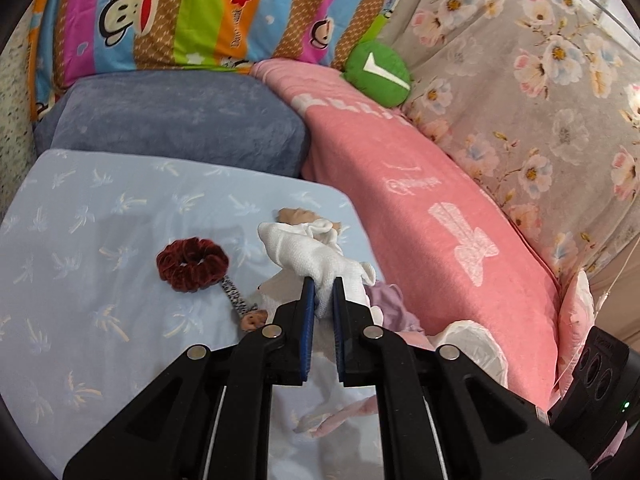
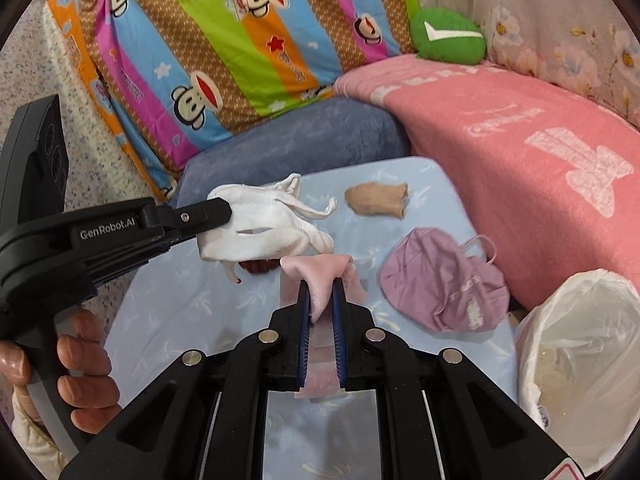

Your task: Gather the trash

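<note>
My left gripper point(image 1: 323, 285) is shut on a white cloth point(image 1: 316, 254), lifted above the light blue sheet point(image 1: 100, 280). From the right wrist view the same left gripper point(image 2: 224, 208) comes in from the left with the white cloth point(image 2: 268, 220) hanging from it. My right gripper point(image 2: 321, 289) is shut on a pink cloth point(image 2: 316, 270) that droops down between its fingers. A purple face mask point(image 2: 444, 284) and a tan sock point(image 2: 376, 198) lie on the sheet. A dark red scrunchie point(image 1: 192, 262) lies left of the left gripper.
A bin lined with a white bag point(image 2: 576, 360) stands at the right, below a pink blanket point(image 2: 520, 152). A blue-grey cushion point(image 1: 176, 120), a striped monkey-print pillow point(image 2: 224, 52) and a green round cushion point(image 2: 448, 34) sit behind. A hand point(image 2: 84, 364) holds the left gripper's handle.
</note>
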